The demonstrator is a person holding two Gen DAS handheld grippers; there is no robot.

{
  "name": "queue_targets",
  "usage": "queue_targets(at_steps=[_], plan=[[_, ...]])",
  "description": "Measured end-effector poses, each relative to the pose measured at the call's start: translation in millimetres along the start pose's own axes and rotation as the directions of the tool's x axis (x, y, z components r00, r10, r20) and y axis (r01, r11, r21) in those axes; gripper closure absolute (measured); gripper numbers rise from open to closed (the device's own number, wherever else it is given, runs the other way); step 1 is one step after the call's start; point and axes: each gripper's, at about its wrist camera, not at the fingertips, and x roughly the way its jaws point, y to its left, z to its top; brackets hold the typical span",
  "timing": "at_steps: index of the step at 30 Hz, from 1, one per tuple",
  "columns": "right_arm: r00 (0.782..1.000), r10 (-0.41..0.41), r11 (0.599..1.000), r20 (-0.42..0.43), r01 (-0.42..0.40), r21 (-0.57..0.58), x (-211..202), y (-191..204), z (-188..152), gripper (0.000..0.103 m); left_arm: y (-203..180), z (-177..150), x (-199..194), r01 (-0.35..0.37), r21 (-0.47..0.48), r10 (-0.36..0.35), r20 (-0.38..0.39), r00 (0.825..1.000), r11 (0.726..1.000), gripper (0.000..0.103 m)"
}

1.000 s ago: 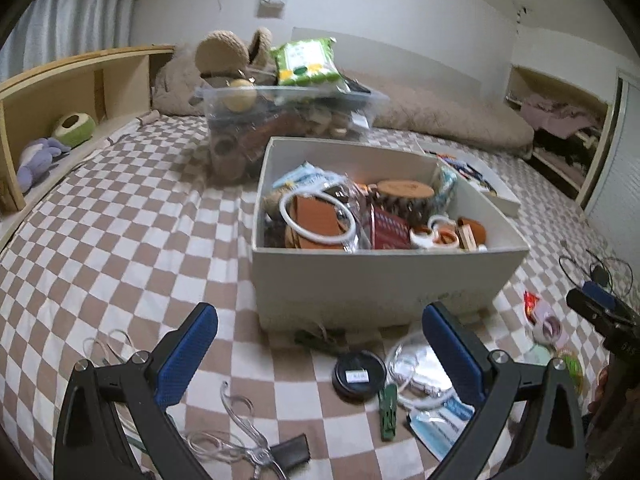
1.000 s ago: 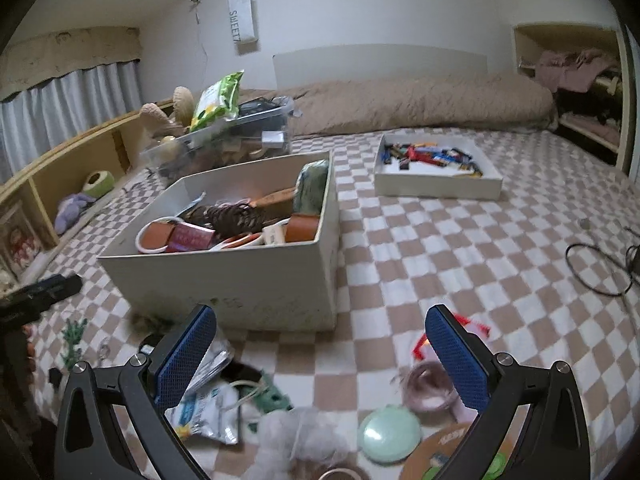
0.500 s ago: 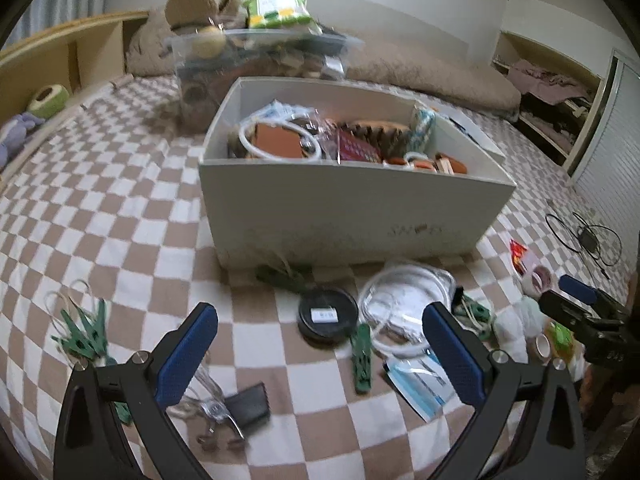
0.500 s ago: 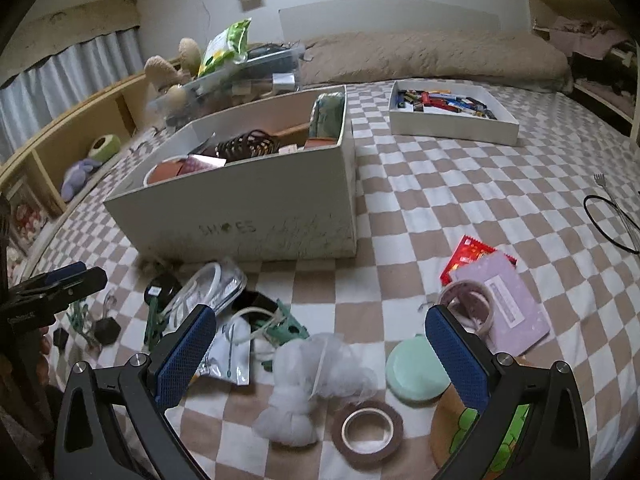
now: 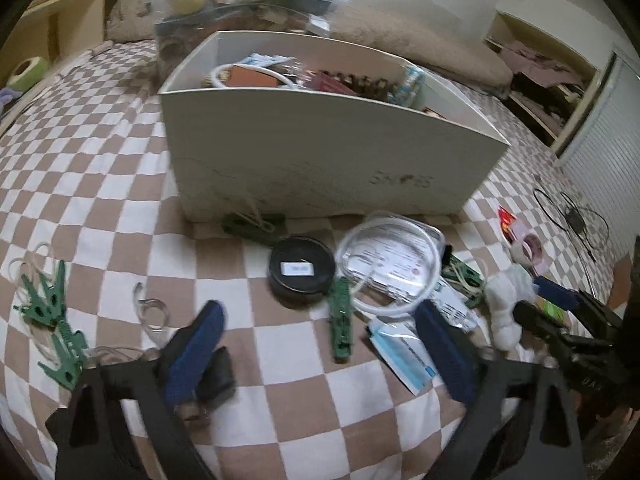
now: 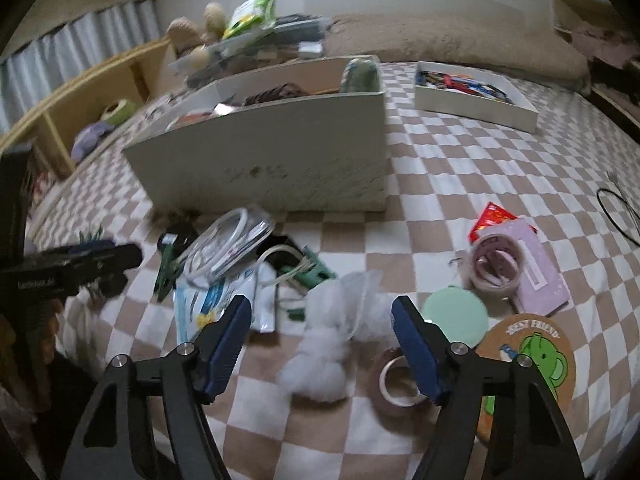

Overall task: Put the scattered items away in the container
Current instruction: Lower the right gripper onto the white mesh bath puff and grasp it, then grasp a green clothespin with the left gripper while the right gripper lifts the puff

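The white shoe box (image 5: 320, 160) (image 6: 280, 168) stands on the checkered bed, filled with odds and ends. In front of it lie scattered items. My left gripper (image 5: 320, 344) hangs low over them with its jaws closing. A green clothespin (image 5: 340, 324) and a blue-white packet (image 5: 404, 356) lie between its fingers, untouched. My right gripper (image 6: 322, 340) is also closing, and a white fluffy puff (image 6: 332, 340) sits between its pads, not pressed. A black round tin (image 5: 301, 270) and a clear bag with a coiled white cable (image 5: 390, 264) lie just ahead.
Right of the puff are a brown tape roll (image 6: 394, 380), a mint disc (image 6: 454, 312), a round coaster (image 6: 528, 356) and pink tape rolls (image 6: 496, 264). More green clothespins (image 5: 44, 304) lie far left. A shallow white tray (image 6: 476, 108) and a black cable (image 6: 616, 208) sit farther right.
Both grippers have sunk toward the bed and tipped downward, so the scattered items loom larger. Both pairs of jaws have narrowed, the right one more.
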Motion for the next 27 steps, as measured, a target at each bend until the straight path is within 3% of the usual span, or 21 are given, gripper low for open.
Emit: queue_targets(at_steps=[4,6,8,9,15,19,27], plan=[[0.998,-0.029,0.999,-0.054,0.027,-0.03,15,5,-1,0.032,-8,-4,9,0.003,0.038,-0.002,-0.036,0.999,0.999,0.034],[0.996,-0.035,0.999,-0.077,0.032,-0.027,20,4,-2,0.043,-9,-4,13,0.012,0.044,-0.01,-0.05,0.999,0.999,0.045],[0.994,-0.041,0.999,-0.097,0.04,-0.018,24,1,-3,0.047,-11,-5,18,0.011,0.049,-0.008,-0.069,0.998,0.999,0.065],[0.994,-0.049,0.999,-0.099,0.048,-0.014,24,0,-3,0.056,-11,-5,21,0.011,0.05,-0.007,-0.081,0.997,0.999,0.068],[0.992,-0.048,0.999,-0.118,0.046,-0.019,26,0,-5,0.065,-13,-7,30,0.025,0.054,-0.019,-0.118,0.993,0.998,0.071],[0.989,-0.067,0.997,-0.13,0.062,-0.042,31,5,-5,0.065,-8,-7,38,-0.001,0.025,0.004,-0.135,0.991,1.0,0.091],[0.993,-0.032,0.999,-0.117,0.03,-0.015,28,3,-4,0.073,-4,-6,34,0.007,-0.002,-0.007,-0.105,0.994,1.0,0.093]])
